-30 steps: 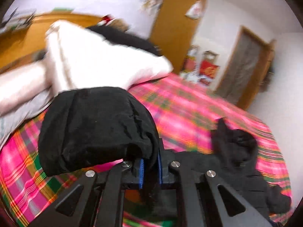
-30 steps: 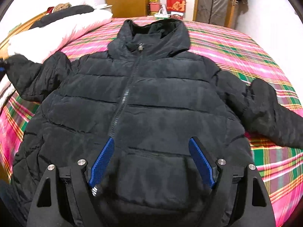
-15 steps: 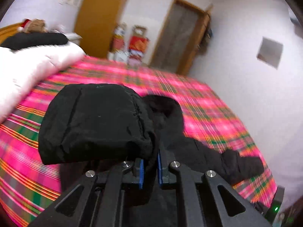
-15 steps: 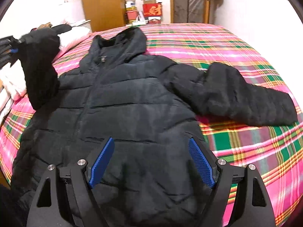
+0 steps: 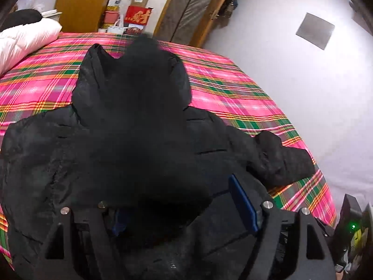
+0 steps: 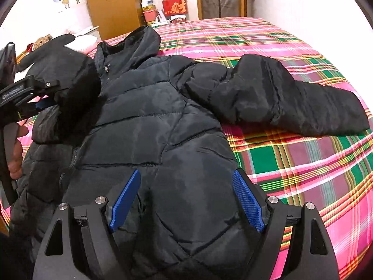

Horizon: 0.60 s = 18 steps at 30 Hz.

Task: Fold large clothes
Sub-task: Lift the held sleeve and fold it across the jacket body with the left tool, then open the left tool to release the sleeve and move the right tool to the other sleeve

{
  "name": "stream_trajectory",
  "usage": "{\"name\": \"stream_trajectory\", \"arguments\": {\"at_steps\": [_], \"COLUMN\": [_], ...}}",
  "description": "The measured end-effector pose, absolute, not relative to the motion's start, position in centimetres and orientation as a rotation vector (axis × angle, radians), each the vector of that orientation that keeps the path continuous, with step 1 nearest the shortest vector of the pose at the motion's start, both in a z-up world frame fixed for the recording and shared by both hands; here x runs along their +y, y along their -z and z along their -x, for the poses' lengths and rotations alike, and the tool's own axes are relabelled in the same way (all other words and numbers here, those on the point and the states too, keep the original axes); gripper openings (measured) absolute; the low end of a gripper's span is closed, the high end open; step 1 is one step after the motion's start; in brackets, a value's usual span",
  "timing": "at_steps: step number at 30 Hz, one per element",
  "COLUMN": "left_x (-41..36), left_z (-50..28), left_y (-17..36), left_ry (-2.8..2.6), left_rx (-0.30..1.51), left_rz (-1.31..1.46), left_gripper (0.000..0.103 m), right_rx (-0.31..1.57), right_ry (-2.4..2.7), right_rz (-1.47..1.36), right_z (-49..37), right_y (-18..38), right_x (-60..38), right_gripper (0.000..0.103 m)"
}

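A black puffer jacket [image 6: 163, 126] lies front up on the pink plaid bed [image 6: 303, 163], hood [image 6: 139, 44] toward the far end. Its right sleeve [image 6: 291, 102] stretches out sideways on the bedspread. The other sleeve [image 6: 63, 74] is brought over the jacket's chest at my left gripper [image 6: 39, 102], which a hand [image 6: 16, 149] holds. In the left wrist view this sleeve [image 5: 149, 154] is a blurred dark mass between the opening jaws of the left gripper [image 5: 181, 212]; the right pad [image 5: 242, 205] stands clear of it. My right gripper [image 6: 186, 200] hangs open over the jacket's lower front.
A white quilt [image 5: 23, 39] and a dark pillow lie at the head of the bed on the left. Boxes [image 6: 172, 7] and wooden doors stand beyond the far end. A white wall [image 5: 303, 93] runs close along the bed's right side.
The left gripper has swung the sleeve from beside the quilt to over the jacket's body, and its jaws have gone from shut on the cuff to wide apart. The right gripper shifted slightly.
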<state>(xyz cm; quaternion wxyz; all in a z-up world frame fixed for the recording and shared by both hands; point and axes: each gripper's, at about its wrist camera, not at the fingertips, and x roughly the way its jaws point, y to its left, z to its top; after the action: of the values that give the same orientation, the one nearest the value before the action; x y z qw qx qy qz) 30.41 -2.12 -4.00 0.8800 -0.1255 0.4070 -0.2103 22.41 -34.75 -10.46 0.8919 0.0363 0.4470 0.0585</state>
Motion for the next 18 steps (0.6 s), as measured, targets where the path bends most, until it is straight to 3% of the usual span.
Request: {"name": "stream_trajectory", "arguments": {"at_steps": [9, 13, 14, 18], "left_x": [1.3, 5.3, 6.2, 9.7], "left_z": [-27.1, -28.0, -28.6, -30.6], "left_y": [-0.5, 0.5, 1.4, 4.9], "left_ry": [0.438, 0.28, 0.241, 0.04], "left_rx": [0.729, 0.731, 0.749, 0.879], "left_rz": [0.339, 0.319, 0.319, 0.294], "left_gripper": [0.079, 0.078, 0.076, 0.051], "right_rx": [0.832, 0.785, 0.785, 0.87], "right_ry": [-0.136, -0.145, -0.152, -0.22], "right_rz": [-0.07, -0.027, -0.019, -0.009], "right_z": [-22.0, -23.0, -23.4, -27.8], "right_y": [6.1, 4.7, 4.8, 7.7], "right_x": [-33.3, -31.5, -31.0, -28.2], "right_gripper": [0.081, 0.081, 0.081, 0.077]}}
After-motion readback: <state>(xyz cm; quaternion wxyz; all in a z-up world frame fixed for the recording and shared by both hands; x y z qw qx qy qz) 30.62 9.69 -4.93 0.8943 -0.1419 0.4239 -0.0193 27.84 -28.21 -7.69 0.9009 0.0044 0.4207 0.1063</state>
